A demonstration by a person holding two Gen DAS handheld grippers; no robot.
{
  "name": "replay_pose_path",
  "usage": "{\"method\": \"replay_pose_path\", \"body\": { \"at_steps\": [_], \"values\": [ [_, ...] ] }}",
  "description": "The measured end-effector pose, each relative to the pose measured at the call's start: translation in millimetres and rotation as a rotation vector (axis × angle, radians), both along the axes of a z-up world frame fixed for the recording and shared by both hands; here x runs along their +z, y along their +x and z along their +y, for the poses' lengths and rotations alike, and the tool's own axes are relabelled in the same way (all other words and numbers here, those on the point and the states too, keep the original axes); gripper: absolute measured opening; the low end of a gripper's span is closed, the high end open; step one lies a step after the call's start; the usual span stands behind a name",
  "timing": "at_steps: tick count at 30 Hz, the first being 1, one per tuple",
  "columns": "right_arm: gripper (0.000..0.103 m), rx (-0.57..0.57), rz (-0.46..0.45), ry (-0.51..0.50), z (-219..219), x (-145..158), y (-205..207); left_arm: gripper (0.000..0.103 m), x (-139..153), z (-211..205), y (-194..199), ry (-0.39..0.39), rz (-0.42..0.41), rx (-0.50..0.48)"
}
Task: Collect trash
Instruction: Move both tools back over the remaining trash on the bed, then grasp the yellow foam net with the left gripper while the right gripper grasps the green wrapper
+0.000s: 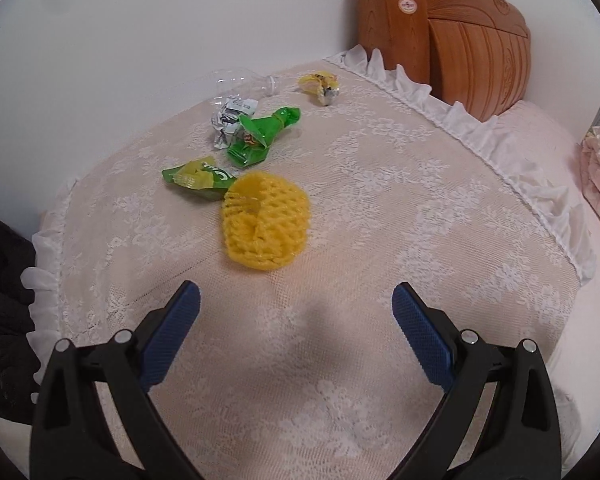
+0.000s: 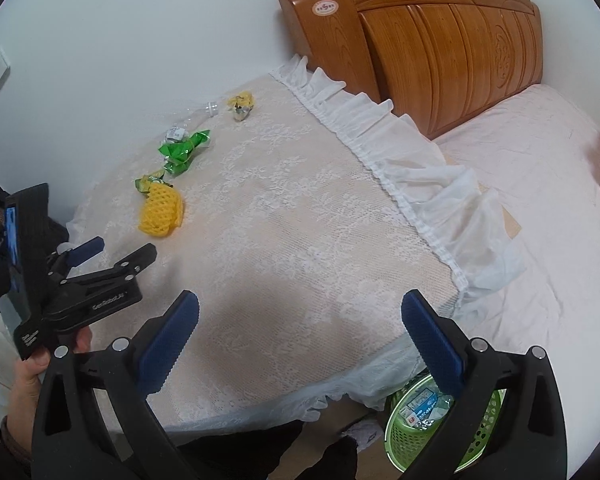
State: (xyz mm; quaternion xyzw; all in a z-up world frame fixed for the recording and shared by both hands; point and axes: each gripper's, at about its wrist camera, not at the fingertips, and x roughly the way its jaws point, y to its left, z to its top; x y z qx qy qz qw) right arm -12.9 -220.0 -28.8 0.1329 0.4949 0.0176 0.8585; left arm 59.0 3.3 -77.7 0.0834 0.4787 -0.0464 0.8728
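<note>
Left wrist view shows me my left claw spread wide and empty just short of the yellow foam net on the lace-covered worktop, my right claw equally wide.

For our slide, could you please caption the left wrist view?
Open left gripper faces yellow foam net and green wrappers on lace cloth.

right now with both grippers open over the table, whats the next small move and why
Probably ease the left gripper forward and down onto the yellow foam net. Its jaws stand open and empty, and the net is the nearest piece of trash, lying almost straight ahead on the lace cloth. The right gripper is open too, nearer the green basket.
</note>
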Motion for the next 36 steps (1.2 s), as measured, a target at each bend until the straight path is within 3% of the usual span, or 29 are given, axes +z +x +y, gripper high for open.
{"method": "replay_pose_path", "body": {
  "at_steps": [9,14,19,25,31,36],
  "values": [
    [0.101,0.007,0.032,-0.020,26,-11,45,0.092,-30,5,52,-0.016,0.051,0.040],
    [0.101,0.009,0.048,-0.015,31,-18,60,0.074,-42,8,65,-0.020,0.080,0.038],
    [0.101,0.022,0.060,-0.007,35,-23,69,0.038,-44,17,68,-0.053,0.109,0.047],
    [0.101,0.043,0.066,0.001,42,-27,78,0.030,-37,24,64,-0.062,0.090,0.051],
    [0.101,0.099,0.052,-0.003,55,-26,88,0.030,-19,39,49,-0.071,0.063,0.059],
    [0.101,0.150,0.039,0.070,75,-24,125,0.030,-3,62,40,-0.059,0.027,0.096]
  ]
}}
